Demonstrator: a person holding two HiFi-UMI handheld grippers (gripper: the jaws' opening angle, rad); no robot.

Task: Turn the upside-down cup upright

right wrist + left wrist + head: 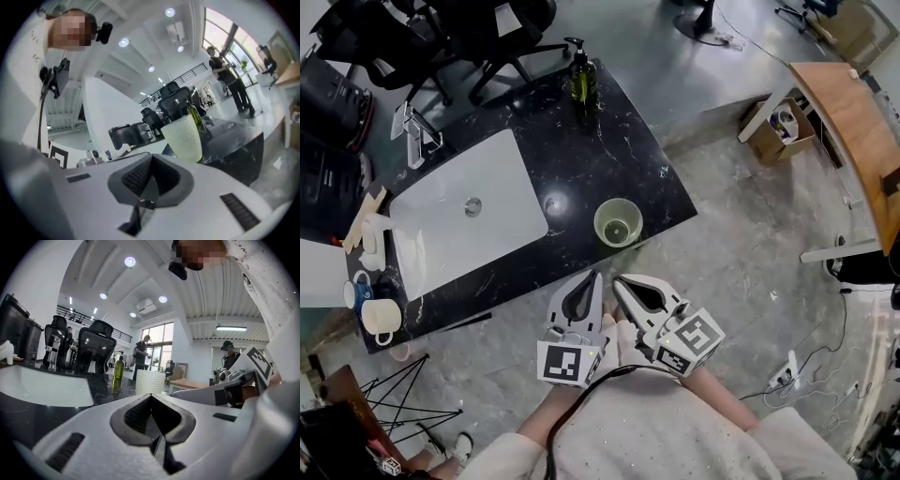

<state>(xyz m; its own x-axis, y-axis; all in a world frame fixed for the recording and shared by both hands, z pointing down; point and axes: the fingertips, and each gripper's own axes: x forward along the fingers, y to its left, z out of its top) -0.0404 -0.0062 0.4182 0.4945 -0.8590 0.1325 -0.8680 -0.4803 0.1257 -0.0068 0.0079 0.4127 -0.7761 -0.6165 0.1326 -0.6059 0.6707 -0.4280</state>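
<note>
The pale green textured cup [618,222] stands upright, mouth up, on the black marble counter [581,159] near its front right corner. Both grippers are held close to my body, off the counter's front edge, with nothing in them. My left gripper [596,276] is shut, its jaws meeting at the tips. Beside it, my right gripper [617,280] is shut too and tilted. In the left gripper view the cup [150,382] rises beyond the closed left gripper [151,395]. The right gripper view shows the cup [185,138] just past the closed right gripper [152,157].
A white sink basin [464,216] with a faucet [412,131] is set into the counter's left part. A green bottle [580,80] stands at the back edge. Mugs [380,317] sit at the left end. Office chairs stand behind, and a wooden desk [853,122] is at the right.
</note>
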